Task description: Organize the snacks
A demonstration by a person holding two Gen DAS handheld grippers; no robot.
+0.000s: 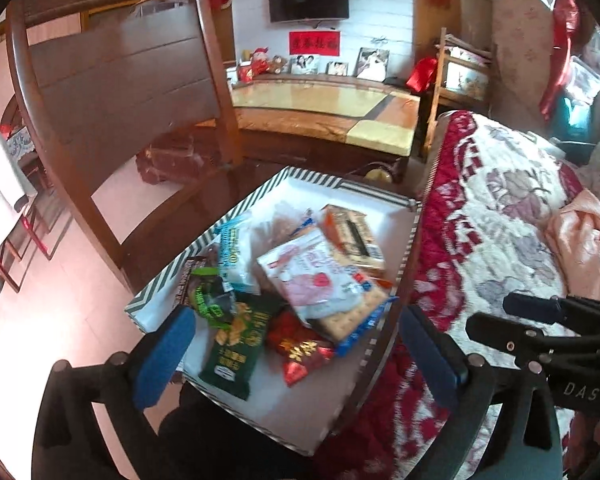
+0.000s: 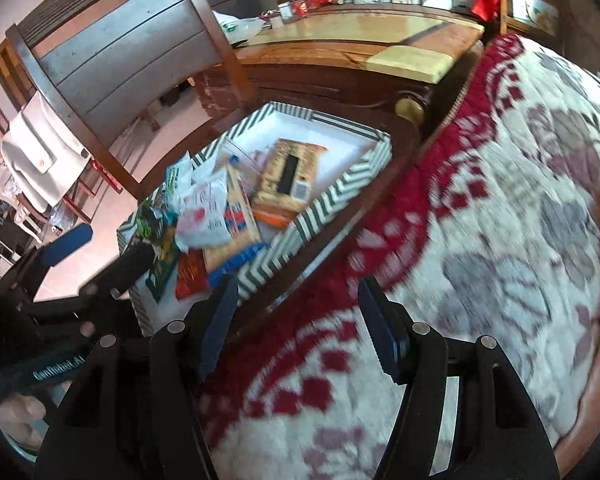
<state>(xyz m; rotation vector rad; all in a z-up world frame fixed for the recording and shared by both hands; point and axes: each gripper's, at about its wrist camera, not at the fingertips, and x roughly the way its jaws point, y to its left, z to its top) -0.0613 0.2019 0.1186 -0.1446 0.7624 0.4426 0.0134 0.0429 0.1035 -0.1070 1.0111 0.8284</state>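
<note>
Striped in dark green and white, the tray (image 1: 256, 196) sat on a dark wooden stool beside the quilt (image 1: 512, 216), holding the snack packets in a loose heap: a pink-and-white pouch (image 1: 312, 276) on top of a cracker pack (image 1: 352, 316), a green bag (image 1: 236, 344) and a red packet (image 1: 300, 350) nearest you. Your left gripper (image 1: 296, 348) hung over the tray's near end with its blue pads (image 1: 162, 358) spread fully wide and nothing between them. Your right gripper (image 2: 296, 324) stood open and empty over the red-and-cream quilt, just off the tray's near corner.
</note>
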